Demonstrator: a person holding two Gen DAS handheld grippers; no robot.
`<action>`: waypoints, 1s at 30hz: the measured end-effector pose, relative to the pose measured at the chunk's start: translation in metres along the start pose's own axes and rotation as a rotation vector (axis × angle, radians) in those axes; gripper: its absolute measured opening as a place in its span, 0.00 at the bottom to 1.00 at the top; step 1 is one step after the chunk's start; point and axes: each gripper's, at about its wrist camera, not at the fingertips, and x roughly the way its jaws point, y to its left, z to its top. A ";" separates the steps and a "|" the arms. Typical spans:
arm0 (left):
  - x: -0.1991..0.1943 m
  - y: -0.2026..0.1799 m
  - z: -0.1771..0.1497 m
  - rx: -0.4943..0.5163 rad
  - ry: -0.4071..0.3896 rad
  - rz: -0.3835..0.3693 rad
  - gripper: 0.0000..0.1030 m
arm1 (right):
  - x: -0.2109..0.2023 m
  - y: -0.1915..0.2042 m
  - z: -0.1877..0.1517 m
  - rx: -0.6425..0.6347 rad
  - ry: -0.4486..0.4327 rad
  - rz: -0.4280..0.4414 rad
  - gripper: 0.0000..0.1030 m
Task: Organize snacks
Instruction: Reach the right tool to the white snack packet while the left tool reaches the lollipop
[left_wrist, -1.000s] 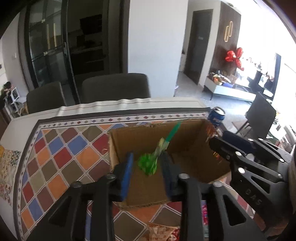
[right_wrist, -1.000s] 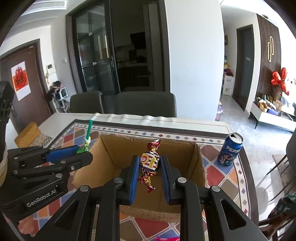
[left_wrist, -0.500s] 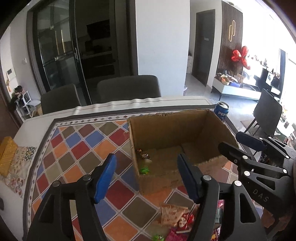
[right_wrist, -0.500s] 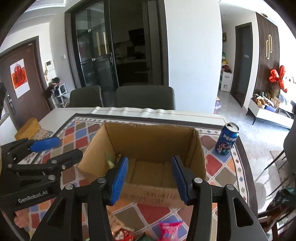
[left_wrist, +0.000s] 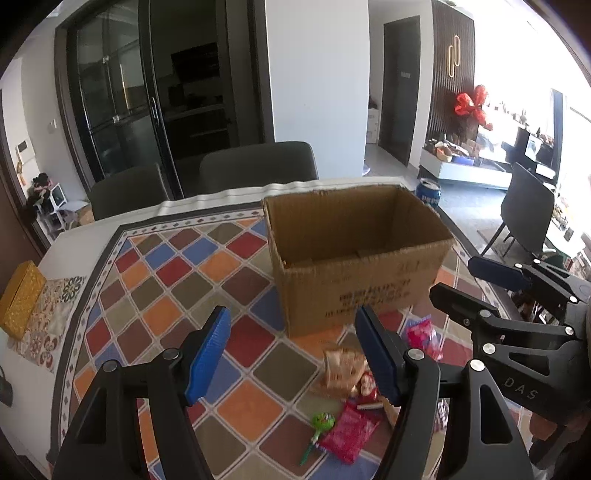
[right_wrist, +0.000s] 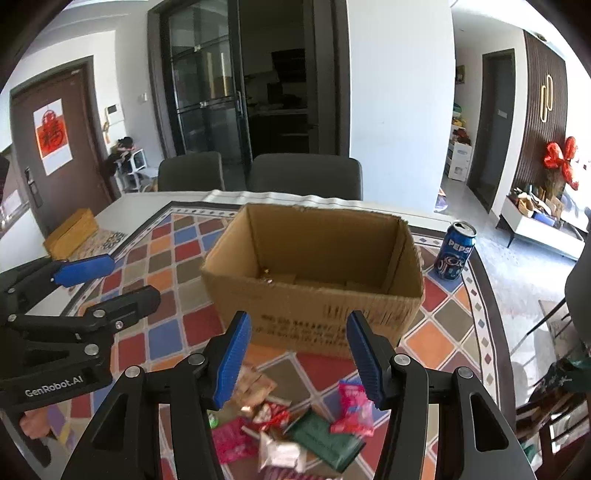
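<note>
The left gripper (left_wrist: 291, 354) hung with its jaws apart and empty; they had just been opening. Ahead stood the cardboard box (right_wrist: 314, 280), its floor mostly hidden by the near wall. The snacks (right_wrist: 295, 424) lay heaped before it, partly cut off by the right gripper (right_wrist: 297, 360), likewise spread, empty, just opening. A soda can (right_wrist: 455, 251) stood right of the box.

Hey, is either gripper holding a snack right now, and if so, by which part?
Nothing is held. The left gripper and the right gripper have just been opening, with nothing between the jaws; the snack pile lies on the table below them.
</note>
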 end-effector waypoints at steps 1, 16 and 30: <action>-0.001 0.000 -0.004 0.001 0.002 0.001 0.67 | -0.002 0.002 -0.003 -0.005 -0.001 -0.001 0.53; 0.000 -0.001 -0.070 0.009 0.089 -0.018 0.67 | -0.005 0.023 -0.061 -0.056 0.084 0.018 0.53; 0.035 -0.007 -0.114 0.016 0.225 -0.066 0.67 | 0.021 0.026 -0.106 -0.019 0.229 0.047 0.53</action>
